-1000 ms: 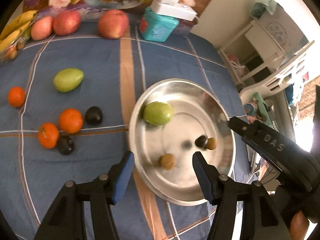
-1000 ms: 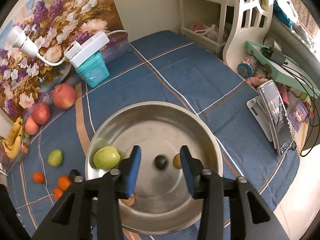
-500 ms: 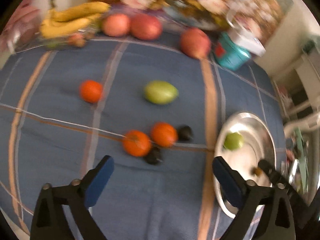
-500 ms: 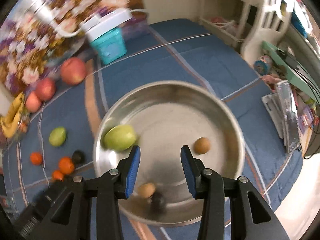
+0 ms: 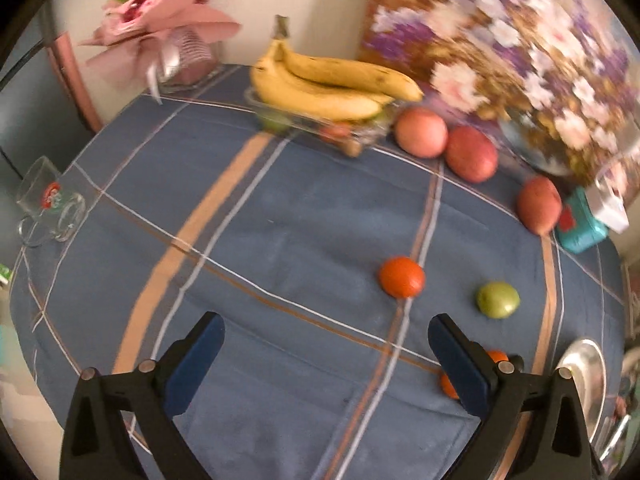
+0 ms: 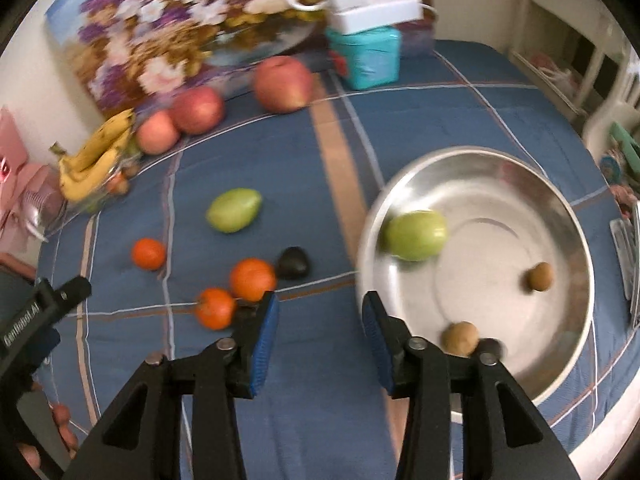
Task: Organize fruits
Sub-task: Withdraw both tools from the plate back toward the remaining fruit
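Note:
My left gripper (image 5: 326, 360) stands wide open over bare blue cloth, with nothing between its fingers. Ahead of it lie an orange (image 5: 401, 277) and a green fruit (image 5: 498, 299); more oranges (image 5: 496, 356) are half hidden behind its right finger. My right gripper (image 6: 320, 340) hovers just left of the steel bowl (image 6: 480, 152), its jaws opening and empty. The bowl holds a green fruit (image 6: 414, 234), two brown fruits (image 6: 539, 276) and a dark one (image 6: 490, 346). On the cloth to the left are oranges (image 6: 253, 279), a dark fruit (image 6: 293, 263) and a green fruit (image 6: 234, 210).
Bananas (image 5: 328, 84) in a clear dish and three apples (image 5: 472, 154) line the back by a flower painting. A teal box (image 6: 362, 58) stands at the back right. A glass mug (image 5: 48, 216) lies near the left edge and a pink bouquet (image 5: 160, 20) stands behind it.
The left gripper opened wide and swung left from the bowl to the open cloth. The right gripper shifted left from the bowl's middle to its left rim, jaws wider. Small fruits rolled in the bowl.

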Demonstrator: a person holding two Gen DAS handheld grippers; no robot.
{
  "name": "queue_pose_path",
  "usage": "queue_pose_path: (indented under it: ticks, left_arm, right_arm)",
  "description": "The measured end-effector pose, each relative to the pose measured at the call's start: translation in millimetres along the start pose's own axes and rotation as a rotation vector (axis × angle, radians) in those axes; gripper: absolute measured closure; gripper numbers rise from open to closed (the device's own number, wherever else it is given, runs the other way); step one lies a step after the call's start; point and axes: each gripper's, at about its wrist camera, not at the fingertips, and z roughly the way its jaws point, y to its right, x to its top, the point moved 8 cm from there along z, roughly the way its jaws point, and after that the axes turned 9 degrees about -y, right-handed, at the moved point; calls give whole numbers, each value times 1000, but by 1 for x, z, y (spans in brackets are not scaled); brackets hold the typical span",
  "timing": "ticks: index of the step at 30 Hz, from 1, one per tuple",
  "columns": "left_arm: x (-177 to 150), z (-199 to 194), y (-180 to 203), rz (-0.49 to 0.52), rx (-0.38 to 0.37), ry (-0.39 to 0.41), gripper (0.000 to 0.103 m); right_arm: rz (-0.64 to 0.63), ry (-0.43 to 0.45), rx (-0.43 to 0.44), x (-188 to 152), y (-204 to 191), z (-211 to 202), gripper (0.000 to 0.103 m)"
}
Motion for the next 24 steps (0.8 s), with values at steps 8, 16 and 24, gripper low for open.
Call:
queue_pose_path:
  ticks: [8,16,24]
  left_arm:
    - [0,4,-3,6,-33,-43,0]
    - [-10,21,15,60,-62,-107,0]
    - [-17,32,27,104,-53,-133,0]
  right_arm:
    - [-92,6,-40,-1,-27,10,49]
    - [-119,-41,-46,-6,-36,30,49]
    - [-115,-91,-41,-11,-32,46,42]
